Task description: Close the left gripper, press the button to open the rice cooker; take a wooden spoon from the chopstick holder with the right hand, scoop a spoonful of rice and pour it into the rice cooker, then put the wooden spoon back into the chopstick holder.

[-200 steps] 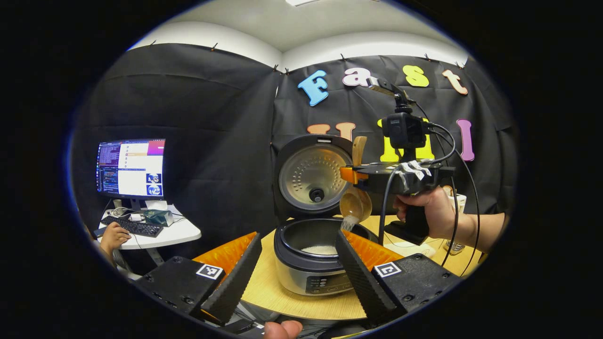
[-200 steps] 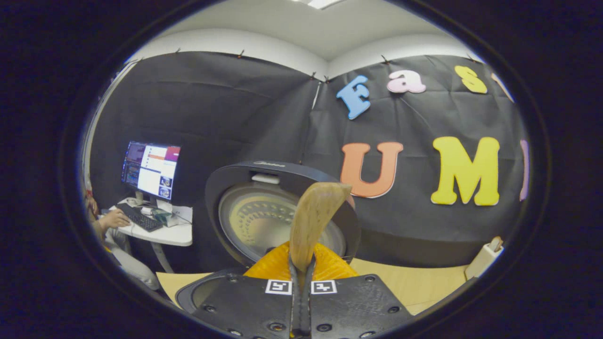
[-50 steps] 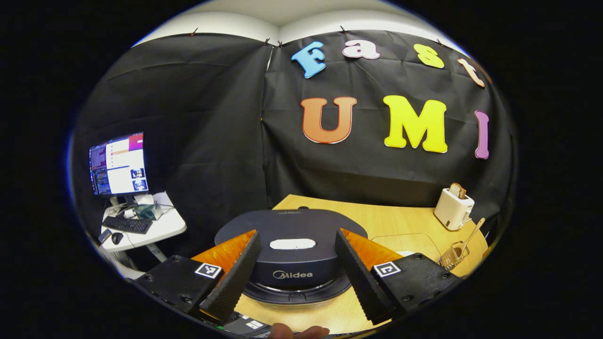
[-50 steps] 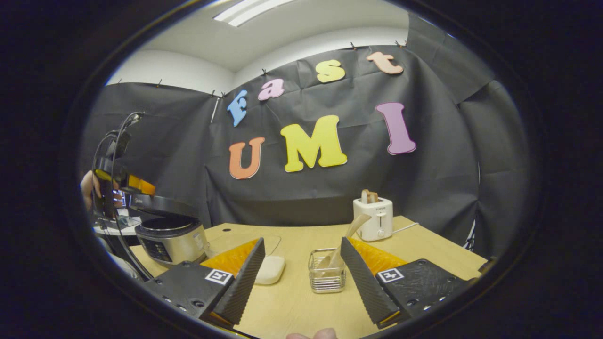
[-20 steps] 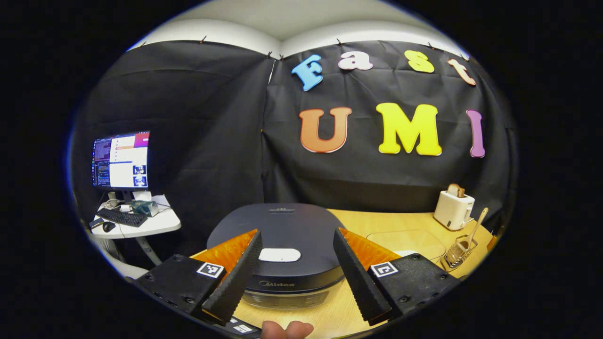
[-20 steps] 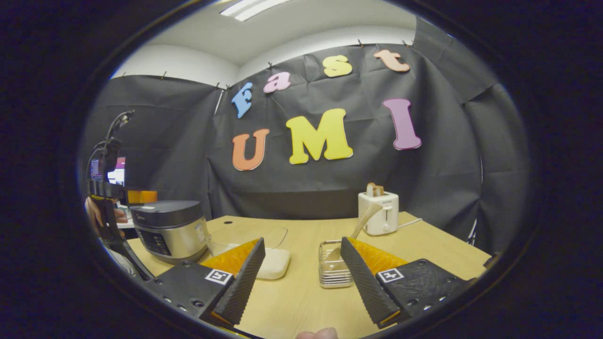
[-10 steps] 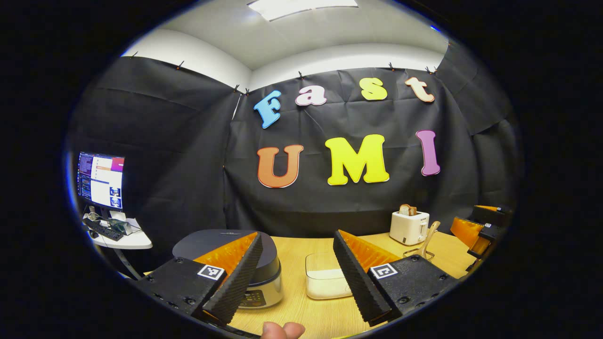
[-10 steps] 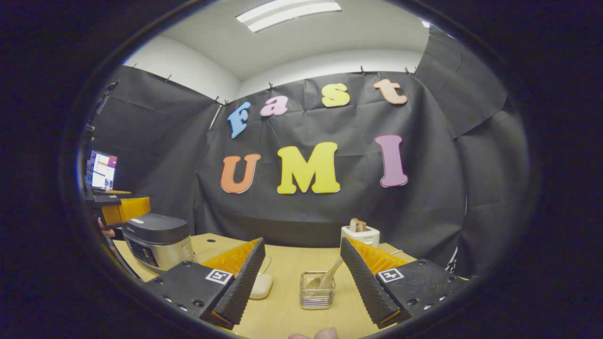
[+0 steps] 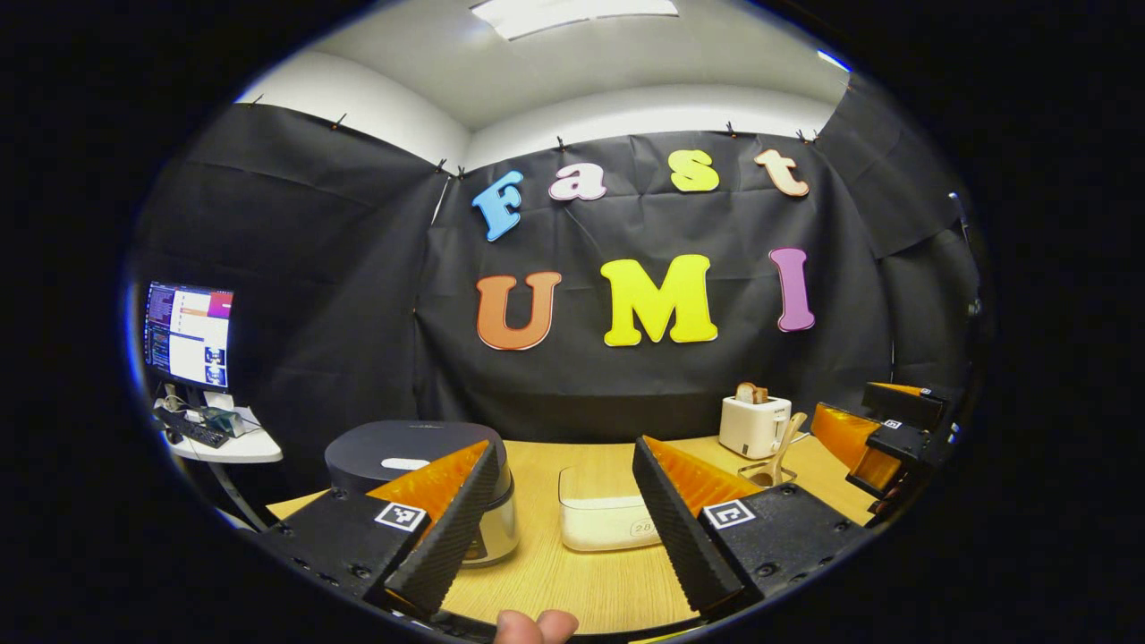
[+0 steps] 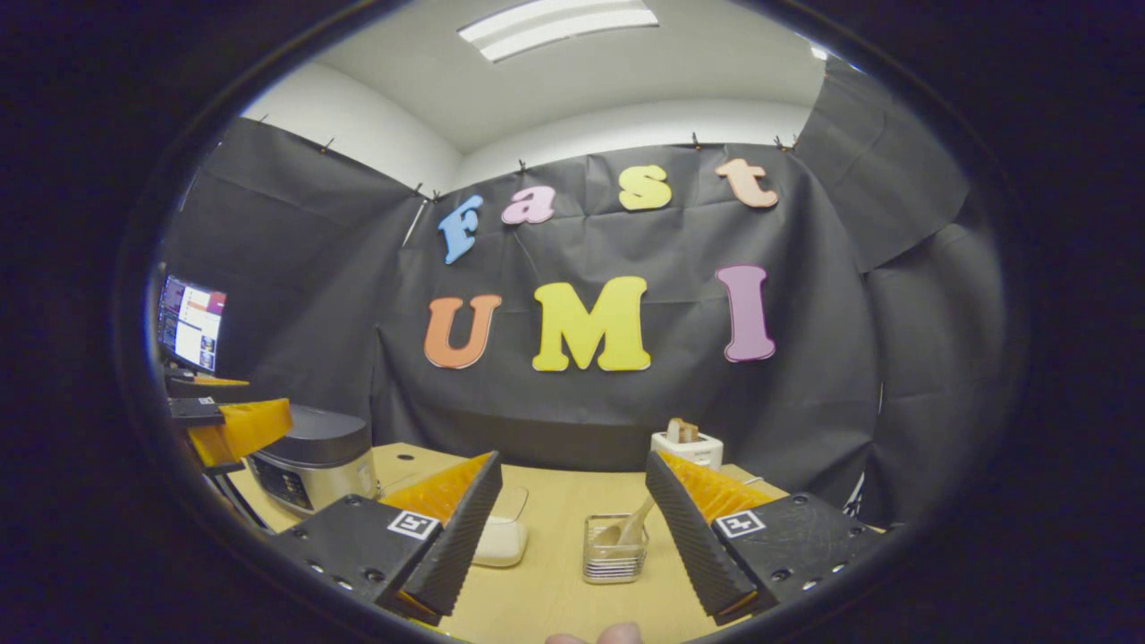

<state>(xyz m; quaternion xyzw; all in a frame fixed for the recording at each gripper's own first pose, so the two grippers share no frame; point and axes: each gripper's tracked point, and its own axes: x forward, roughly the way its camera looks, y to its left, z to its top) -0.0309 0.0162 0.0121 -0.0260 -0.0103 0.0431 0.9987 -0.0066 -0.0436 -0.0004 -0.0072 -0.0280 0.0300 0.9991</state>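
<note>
The dark rice cooker (image 9: 407, 456) (image 10: 309, 461) stands with its lid down at the table's left end. A clear box of rice (image 9: 601, 521) (image 10: 501, 533) lies on the table to its right. The wooden spoon (image 9: 785, 438) (image 10: 633, 523) leans in the wire chopstick holder (image 10: 613, 550) (image 9: 760, 472). My left gripper (image 9: 562, 523) is open and empty, held back from the table with the cooker behind its left finger. My right gripper (image 10: 572, 528) is open and empty too, with the holder showing between its fingers farther off. Each gripper also appears at the side of the other's view.
A white toaster (image 9: 753, 423) (image 10: 686, 444) with bread in it stands at the back right of the wooden table (image 9: 590, 581). A side desk with a monitor (image 9: 188, 333) and keyboard is far left. Black cloth walls close the back.
Ten seconds ago the right gripper held the spoon, pouring rice into the open cooker. Since then the lid is down, the spoon is in the holder, and both grippers have drawn back and levelled.
</note>
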